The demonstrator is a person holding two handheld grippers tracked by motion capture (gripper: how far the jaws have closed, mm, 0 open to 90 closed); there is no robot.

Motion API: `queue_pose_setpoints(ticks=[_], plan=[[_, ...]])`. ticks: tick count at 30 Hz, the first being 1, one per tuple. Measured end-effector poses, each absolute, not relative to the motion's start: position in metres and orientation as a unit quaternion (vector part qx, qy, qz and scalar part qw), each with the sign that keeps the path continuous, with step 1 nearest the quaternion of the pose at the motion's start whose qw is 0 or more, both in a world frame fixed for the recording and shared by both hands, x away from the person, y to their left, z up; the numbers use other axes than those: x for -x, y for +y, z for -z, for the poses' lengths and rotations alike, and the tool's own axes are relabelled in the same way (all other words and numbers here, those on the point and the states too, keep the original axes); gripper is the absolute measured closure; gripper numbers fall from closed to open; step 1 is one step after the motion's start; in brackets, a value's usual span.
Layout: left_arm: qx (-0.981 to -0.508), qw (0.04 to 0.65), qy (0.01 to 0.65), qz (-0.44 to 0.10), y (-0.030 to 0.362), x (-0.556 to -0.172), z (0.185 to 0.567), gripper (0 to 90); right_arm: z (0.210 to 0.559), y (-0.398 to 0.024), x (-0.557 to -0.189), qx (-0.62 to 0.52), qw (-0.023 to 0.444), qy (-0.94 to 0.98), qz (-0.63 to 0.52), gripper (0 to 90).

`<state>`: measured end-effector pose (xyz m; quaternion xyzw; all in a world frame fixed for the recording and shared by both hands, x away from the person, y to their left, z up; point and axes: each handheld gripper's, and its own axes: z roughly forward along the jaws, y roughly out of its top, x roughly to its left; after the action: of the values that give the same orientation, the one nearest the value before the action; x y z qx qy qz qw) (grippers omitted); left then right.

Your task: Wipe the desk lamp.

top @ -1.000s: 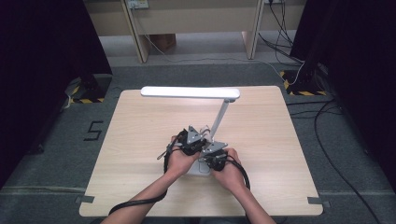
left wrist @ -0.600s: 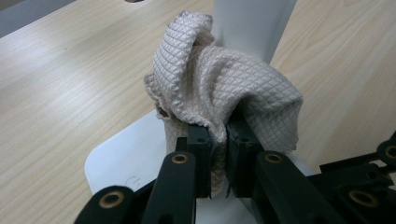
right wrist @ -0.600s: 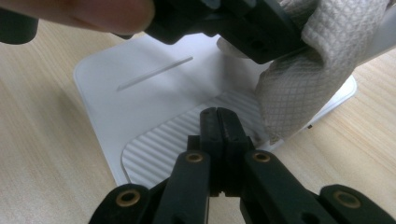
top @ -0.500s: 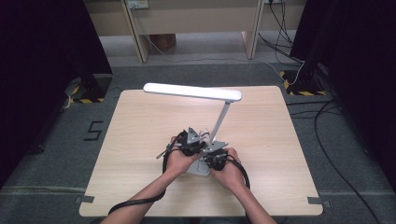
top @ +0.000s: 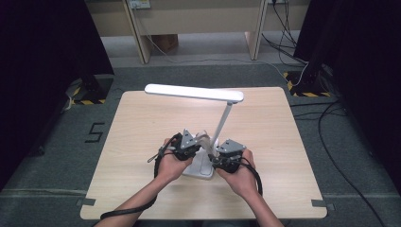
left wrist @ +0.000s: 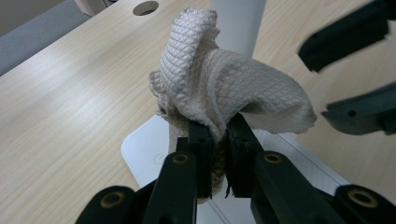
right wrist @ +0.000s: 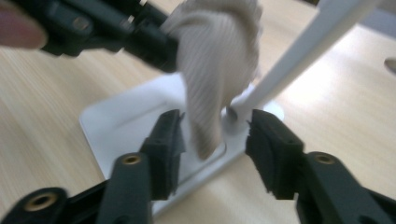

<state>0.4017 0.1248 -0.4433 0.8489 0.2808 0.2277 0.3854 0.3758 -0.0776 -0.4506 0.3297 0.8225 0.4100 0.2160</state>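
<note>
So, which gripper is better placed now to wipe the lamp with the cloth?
The left gripper. It is shut on the cloth, just above the lamp base. The right gripper has just been opening; its pads do not press the cloth hanging between them.

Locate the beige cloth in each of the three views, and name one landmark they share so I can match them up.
High view: the beige cloth sits low at centre, between the two grippers, above the lamp base.
Left gripper view: centre, bunched and clamped in the left gripper.
Right gripper view: top centre, hanging down between the open jaws of the right gripper, apart from both pads.
Shared landmark: the white lamp base and its slanted stem.
</note>
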Motion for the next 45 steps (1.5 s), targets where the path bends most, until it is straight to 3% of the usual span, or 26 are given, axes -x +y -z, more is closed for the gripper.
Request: queue_pose_setpoints(ticks=[9, 34, 37, 40, 45], plan=[[-0.851, 0.388, 0.271, -0.228, 0.133, -0.395, 0.435, 82.0, 0.434, -0.060, -0.377, -0.278, 0.218, 0.815, -0.460, 42.7], [-0.852, 0.398, 0.249, -0.230, 0.138, -0.385, 0.427, 81.6, 0.432, -0.061, -0.385, -0.238, 0.224, 0.840, -0.433, 59.3], [-0.854, 0.396, 0.245, -0.231, 0.137, -0.385, 0.427, 81.6, 0.431, -0.063, -0.385, -0.242, 0.233, 0.837, -0.432, 57.0], [-0.856, 0.394, 0.242, -0.230, 0.135, -0.385, 0.426, 81.6, 0.431, -0.065, -0.386, -0.245, 0.236, 0.840, -0.423, 47.9], [-0.859, 0.393, 0.237, -0.226, 0.134, -0.384, 0.426, 81.5, 0.429, -0.066, -0.387, -0.245, 0.223, 0.841, -0.427, 43.9]])
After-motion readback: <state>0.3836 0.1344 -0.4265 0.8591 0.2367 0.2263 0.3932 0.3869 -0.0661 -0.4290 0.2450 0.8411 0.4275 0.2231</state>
